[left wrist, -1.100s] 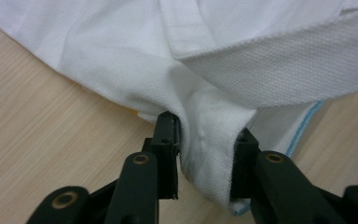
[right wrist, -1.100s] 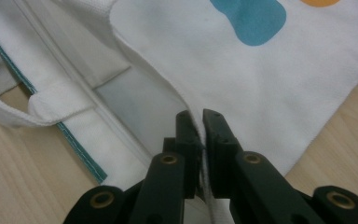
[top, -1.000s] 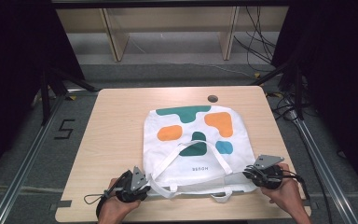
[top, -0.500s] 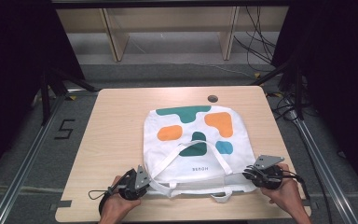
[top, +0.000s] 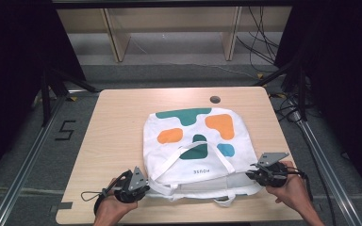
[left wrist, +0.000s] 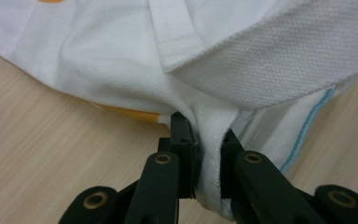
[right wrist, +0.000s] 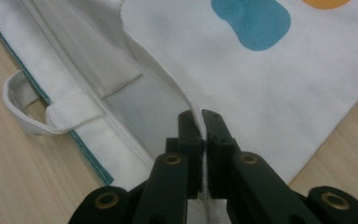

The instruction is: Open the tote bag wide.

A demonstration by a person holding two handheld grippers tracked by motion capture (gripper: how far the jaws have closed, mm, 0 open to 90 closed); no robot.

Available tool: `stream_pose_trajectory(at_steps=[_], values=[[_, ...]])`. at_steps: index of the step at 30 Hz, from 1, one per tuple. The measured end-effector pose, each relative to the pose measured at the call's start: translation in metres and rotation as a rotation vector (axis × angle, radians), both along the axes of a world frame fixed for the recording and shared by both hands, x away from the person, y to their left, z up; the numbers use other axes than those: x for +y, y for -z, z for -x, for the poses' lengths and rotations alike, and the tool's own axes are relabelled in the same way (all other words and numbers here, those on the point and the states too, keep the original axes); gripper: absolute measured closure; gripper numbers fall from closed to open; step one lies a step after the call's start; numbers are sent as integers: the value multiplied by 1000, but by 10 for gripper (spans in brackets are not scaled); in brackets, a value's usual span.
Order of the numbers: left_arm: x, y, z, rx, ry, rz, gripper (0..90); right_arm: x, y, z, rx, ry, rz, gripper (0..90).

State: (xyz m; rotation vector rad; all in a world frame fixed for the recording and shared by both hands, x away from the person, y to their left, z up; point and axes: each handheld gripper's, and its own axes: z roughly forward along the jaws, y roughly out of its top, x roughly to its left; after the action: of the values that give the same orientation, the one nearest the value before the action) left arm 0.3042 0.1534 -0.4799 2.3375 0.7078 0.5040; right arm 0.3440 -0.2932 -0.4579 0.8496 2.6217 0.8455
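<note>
Tote bag [top: 195, 146] lies flat on the wooden table [top: 118, 122], opening toward the person. Left gripper [top: 147, 186] has just closed, clamping the near-left rim fabric; right gripper [top: 249, 173] has just closed, pinching the near-right top edge.

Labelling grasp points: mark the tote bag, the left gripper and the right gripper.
tote bag [top: 195, 141], high view, printed front panel.
left gripper [left wrist: 204, 135], left gripper view, between fingertips pinching bag hem.
right gripper [right wrist: 201, 119], right gripper view, between fingertips clamping bag edge.
</note>
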Motion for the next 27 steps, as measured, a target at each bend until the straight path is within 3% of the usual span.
stream_pose_trajectory(at_steps=[4,5,9,14,17,20,21,24,27], values=[[3,-17,-2,0,20,7,829,0,-12,-4,25,-17,-3,881],[4,-22,-3,0,30,12,831,-1,-18,-7,22,-49,-10,882],[7,-53,-7,-5,38,29,837,-3,-46,-9,33,-50,-50,883],[12,-95,-8,-23,56,68,838,-6,-93,-14,-38,-90,-80,883],[13,-108,-6,-25,60,92,838,-6,-117,-15,-60,-101,-104,884],[15,-120,-5,-21,63,108,838,-5,-138,-17,-69,-119,-82,884],[16,-122,-6,-23,62,112,838,-3,-144,-16,-77,-112,-104,884],[20,-129,-6,-12,64,143,838,-3,-162,-20,-87,-136,-109,884],[23,-140,-4,-29,68,174,839,1,-185,-20,-107,-138,-112,885]])
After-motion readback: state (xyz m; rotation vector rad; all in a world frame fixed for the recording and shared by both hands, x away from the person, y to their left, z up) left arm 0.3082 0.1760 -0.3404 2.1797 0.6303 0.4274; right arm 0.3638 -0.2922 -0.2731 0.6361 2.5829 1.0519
